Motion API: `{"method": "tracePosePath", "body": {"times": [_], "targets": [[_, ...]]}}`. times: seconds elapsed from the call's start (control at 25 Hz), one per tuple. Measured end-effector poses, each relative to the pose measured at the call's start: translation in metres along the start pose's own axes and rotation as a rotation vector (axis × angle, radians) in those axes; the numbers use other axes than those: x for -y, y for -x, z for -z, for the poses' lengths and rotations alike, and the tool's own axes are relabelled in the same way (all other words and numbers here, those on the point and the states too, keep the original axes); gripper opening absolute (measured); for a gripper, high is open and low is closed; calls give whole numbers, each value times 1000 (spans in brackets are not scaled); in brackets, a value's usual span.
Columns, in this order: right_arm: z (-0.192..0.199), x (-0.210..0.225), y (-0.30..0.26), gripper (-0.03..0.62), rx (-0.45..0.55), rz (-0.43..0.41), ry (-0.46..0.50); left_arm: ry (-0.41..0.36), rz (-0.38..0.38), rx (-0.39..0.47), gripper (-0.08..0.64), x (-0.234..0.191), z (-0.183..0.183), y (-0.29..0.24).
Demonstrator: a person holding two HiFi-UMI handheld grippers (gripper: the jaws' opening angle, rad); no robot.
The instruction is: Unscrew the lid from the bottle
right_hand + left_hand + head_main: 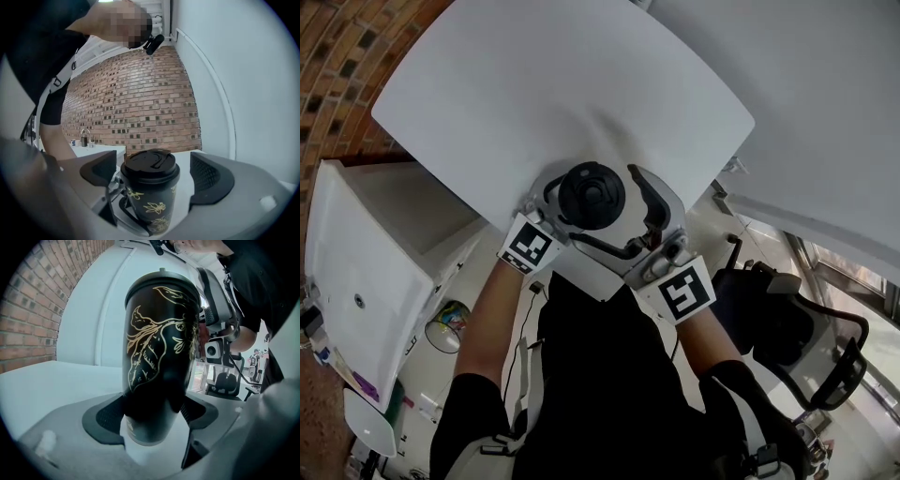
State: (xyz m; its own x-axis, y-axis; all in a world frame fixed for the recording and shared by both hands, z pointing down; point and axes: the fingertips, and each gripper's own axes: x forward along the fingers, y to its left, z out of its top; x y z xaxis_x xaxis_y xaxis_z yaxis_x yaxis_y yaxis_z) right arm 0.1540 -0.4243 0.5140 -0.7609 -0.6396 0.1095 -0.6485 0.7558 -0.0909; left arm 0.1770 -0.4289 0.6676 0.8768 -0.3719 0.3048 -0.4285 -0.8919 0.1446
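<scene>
A black bottle with gold leaf prints (159, 357) stands upright just above the near edge of the white table (534, 84). My left gripper (152, 420) is shut on its lower body, one pad pressing on each side. In the head view the bottle's round black lid (592, 194) faces up, with the left gripper (558, 211) coming in from the lower left. My right gripper (154, 176) is open at lid height. The lid (150, 165) sits between its two dark pads (211, 176) with a gap on each side. In the head view the right gripper (628, 220) reaches in from the lower right.
A brick wall (337, 56) runs along the left. A white cabinet (366, 262) stands below the table's left side. A black office chair (787, 319) is on the floor at the right. The person's dark torso fills the lower middle.
</scene>
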Motion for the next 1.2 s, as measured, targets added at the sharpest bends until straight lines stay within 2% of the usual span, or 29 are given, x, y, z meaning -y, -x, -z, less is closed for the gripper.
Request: {"method": "tracePosePath", "body": {"times": [0.2,0.4,0.56,0.88,0.96,1.2], "targets": [[12,-2,-17,482,-19,13,4,-3,2,-2,377,-1,0,0],[21,-5,-20,453,-43,-11,25,0,-1,0,377,-1,0,1],[23,-7,-19,451,-72,-132,49,0,0,-1,377,-1,0,0],[22,-13,-17,453,-94,-445,58,-1,-5,1,379,0,0,1],[22,-13,-18,453,-97,-485,47,-2,-6,-1,379,-1,1,1],[22,-14,-18,453,-88,-509,36,-4,-2,3,377,-1,0,1]]}}
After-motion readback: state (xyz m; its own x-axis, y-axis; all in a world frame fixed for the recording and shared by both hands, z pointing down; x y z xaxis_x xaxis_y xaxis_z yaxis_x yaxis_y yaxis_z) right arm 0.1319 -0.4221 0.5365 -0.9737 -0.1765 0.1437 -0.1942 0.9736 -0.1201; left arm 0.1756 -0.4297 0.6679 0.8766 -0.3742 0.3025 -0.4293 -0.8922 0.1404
